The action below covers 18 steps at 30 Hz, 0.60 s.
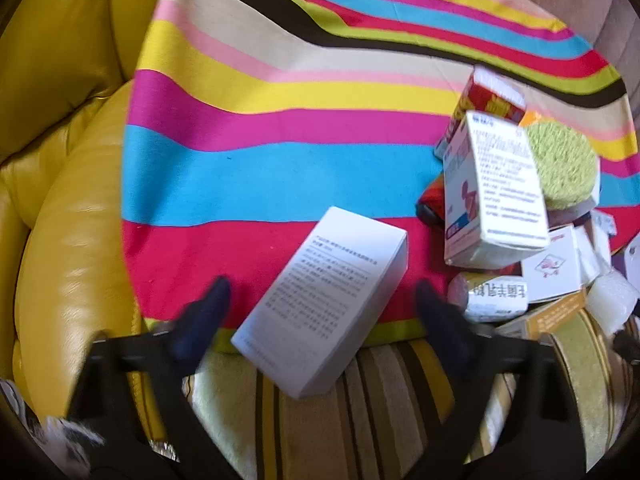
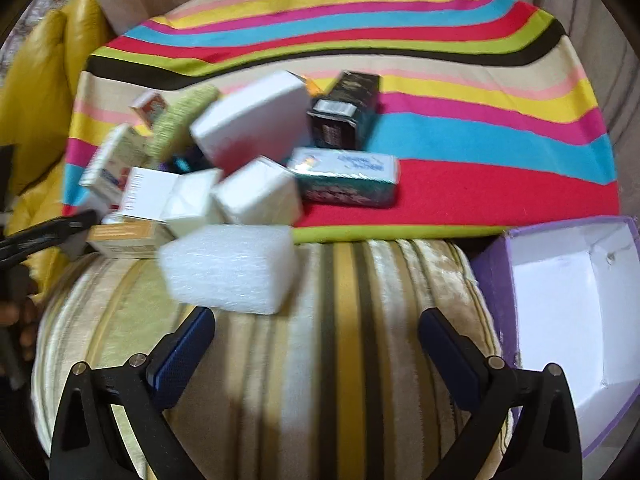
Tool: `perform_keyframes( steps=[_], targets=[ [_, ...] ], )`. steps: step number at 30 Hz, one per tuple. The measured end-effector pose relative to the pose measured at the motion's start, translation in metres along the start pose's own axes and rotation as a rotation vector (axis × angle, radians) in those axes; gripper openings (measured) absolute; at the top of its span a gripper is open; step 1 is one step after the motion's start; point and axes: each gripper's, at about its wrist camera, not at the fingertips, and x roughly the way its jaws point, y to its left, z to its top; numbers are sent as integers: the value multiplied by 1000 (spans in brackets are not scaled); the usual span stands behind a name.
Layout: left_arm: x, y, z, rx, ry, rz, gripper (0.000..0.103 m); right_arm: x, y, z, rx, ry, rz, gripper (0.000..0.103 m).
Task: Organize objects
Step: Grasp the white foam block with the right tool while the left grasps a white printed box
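A white box with small print lies tilted over the edge of the striped cloth, between the fingers of my left gripper. The jaws stand open and gaps show on both sides of the box. A pile of small boxes sits to its right, topped by a white-and-pink carton and a green round pad. In the right wrist view my right gripper is wide open over a striped cushion, holding nothing. A white foam block lies just beyond its left finger.
An open purple box with a white inside stands at the right. A black box, a teal box and a large white box lie in the pile. A yellow leather sofa borders the left.
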Motion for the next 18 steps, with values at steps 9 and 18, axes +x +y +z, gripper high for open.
perform_keyframes(
  steps=[9,18],
  targets=[
    [-15,-6,-14,-6,-40,15,47,-9,12,1,-13,-51,56,103],
    [-26,3,-13,-17,-57,-13,45,4,32,14,-76,-36,-60,100]
  ],
)
